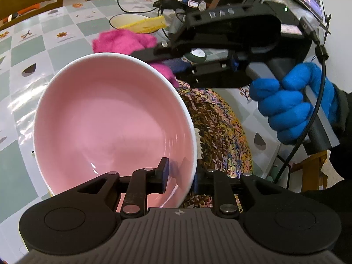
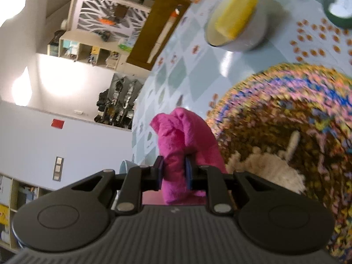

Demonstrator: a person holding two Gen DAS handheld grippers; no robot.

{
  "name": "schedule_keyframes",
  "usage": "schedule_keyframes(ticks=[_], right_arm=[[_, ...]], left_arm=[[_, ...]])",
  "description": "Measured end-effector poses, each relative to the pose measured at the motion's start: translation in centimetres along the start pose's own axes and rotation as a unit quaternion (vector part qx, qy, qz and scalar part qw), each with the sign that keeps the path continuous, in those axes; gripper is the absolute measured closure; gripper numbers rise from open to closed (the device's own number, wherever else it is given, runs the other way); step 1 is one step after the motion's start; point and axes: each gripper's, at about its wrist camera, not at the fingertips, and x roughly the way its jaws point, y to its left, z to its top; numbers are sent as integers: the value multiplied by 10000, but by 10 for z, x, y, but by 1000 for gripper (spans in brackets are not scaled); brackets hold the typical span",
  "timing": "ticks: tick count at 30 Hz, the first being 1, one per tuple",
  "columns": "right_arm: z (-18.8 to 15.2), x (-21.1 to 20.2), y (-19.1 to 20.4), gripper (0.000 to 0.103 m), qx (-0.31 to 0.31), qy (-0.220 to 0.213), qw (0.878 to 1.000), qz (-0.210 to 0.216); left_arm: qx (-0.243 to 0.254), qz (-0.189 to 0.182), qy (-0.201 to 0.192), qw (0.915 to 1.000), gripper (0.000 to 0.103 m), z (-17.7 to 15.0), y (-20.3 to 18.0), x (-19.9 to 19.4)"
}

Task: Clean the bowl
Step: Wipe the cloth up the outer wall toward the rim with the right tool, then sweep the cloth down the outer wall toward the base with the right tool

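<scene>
Fingers [image 1: 164, 171] of my left gripper [image 1: 179, 176] straddle the near rim of the pink bowl [image 1: 110, 118]: the left pad sits inside against the wall, while the right finger is hidden behind the rim, so I cannot tell whether that pad touches. The jaws stand only a little apart, with the bowl's wall between them. The bowl is tilted up on edge, its pale pink inside facing my left camera, its lower edge cut off by the gripper body.

On my right side, the right gripper [image 2: 175, 171] is clamped tight on a bright pink cloth [image 2: 182, 145], which bunches up between the pads and stands out ahead of them. In the left view I see that same gripper crossing above the bowl's far rim, held by a hand in a blue glove [image 1: 294, 105]; its fingertips are lost against the cloth there.

Beyond the bowl lies a multicoloured woven mat [image 1: 220, 129] on the checked tablecloth [image 1: 33, 50]. The right view of the mat is blurred, and a cream, fuzzy patch [image 2: 268, 169] on it is hard to make out.

Farther off, a white bowl [image 2: 248, 37] holds a yellow sponge [image 2: 235, 19], and cables and small devices past it are too cluttered to tell apart.
</scene>
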Motion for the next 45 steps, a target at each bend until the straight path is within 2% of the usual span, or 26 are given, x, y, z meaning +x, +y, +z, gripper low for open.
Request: schedule_keyframes(ticks=[10,19,32,45], right_arm=[[-33,-33,-15,82,354,-180,9992,28],[-45,-52,12,82,-202,-232,9994,138],[-14,-27,56,81,-1204,100,9927,31],[23,21,54,81,-1271,579,9900,-211]], left_arm=[[23,-28,61,10000,75,-1,3,4],[42,-16,104,9999,71,-4,3,6],[-84,-3,118,9999,67,-6,10,7],[-43,-31,141,9999,65,-7,11,8]])
